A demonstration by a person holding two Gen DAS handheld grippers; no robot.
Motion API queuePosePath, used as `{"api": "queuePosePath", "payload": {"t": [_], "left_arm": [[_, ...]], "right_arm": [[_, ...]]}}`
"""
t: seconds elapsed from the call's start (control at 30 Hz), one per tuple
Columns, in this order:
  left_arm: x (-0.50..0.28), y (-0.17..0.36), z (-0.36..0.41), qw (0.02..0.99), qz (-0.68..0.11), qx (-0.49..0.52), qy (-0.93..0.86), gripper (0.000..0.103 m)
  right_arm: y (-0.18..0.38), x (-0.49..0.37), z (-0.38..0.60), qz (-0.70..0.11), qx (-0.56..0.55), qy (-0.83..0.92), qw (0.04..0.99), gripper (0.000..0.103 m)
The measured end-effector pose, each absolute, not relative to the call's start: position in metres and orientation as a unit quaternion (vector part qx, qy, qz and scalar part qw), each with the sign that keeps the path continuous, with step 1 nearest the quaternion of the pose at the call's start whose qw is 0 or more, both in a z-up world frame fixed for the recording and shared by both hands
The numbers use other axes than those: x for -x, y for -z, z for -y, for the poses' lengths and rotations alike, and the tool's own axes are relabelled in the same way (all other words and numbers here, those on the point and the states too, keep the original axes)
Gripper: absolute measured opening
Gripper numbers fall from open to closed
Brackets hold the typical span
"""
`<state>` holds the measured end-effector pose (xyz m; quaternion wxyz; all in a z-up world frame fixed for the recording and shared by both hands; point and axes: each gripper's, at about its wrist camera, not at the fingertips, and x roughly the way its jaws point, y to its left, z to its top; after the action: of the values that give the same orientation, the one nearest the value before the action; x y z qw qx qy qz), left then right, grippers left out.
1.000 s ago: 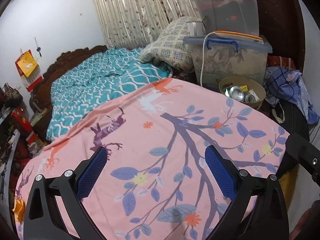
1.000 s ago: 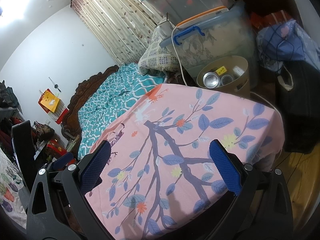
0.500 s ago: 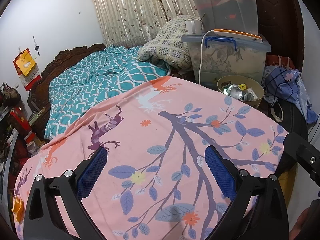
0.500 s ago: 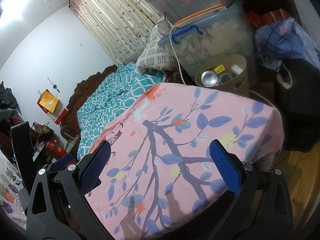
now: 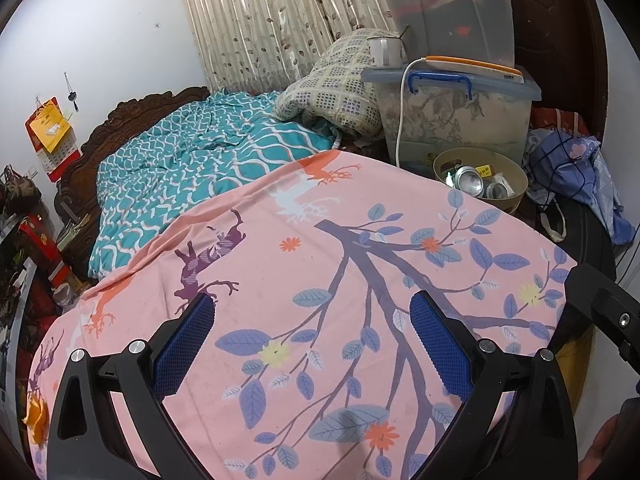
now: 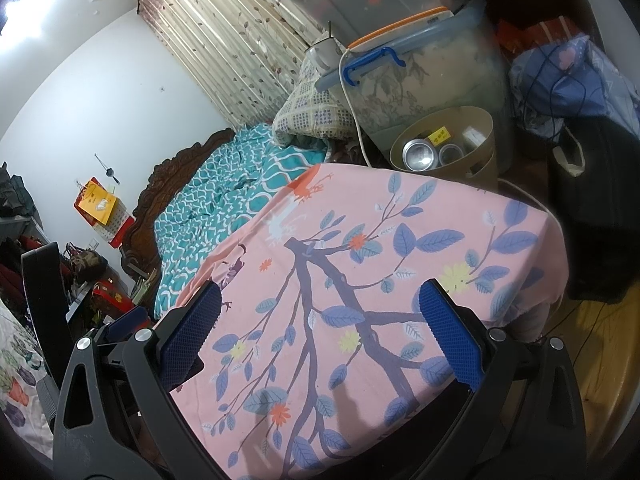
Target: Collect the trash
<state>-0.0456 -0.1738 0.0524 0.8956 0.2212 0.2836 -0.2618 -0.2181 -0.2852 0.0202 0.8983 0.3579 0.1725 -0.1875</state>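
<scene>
Left claw [image 5: 312, 340] released, blue pads spread wide, nothing between them, hovering over pink leaf-print tabletop [image 5: 304, 272]. Right claw [image 6: 320, 328] also released and empty, over the same cloth. Trash sits in the tan wastebasket [image 5: 516, 196] beyond the tabletop's far right edge: crushed cans [image 5: 468, 180] plus a yellow-labelled item. Left view shows teal bedspread [image 5: 192, 168], checked pillow [image 5: 336, 84], white mug [image 5: 384, 52] on stacked storage bins [image 5: 460, 120]. Only the right view shows wood floor [image 6: 592, 360] at right and the other claw's black frame at left edge.
</scene>
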Motion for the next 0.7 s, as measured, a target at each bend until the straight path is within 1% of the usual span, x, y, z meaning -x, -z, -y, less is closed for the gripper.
{"api": "queuePosePath", "payload": {"t": [0.37,0.7], "left_arm": [[0.044,-0.047,0.171,0.894,-0.288,-0.221,0.262,0.094],[0.03,-0.042,0.164,0.892,-0.304,-0.214,0.257,0.094]], "right_arm": [[-0.023,0.214,0.291,-0.174,-0.358,0.188,0.898,0.098],[-0.017,0.213,0.272,-0.186,-0.352,0.185,0.898,0.098]]}}
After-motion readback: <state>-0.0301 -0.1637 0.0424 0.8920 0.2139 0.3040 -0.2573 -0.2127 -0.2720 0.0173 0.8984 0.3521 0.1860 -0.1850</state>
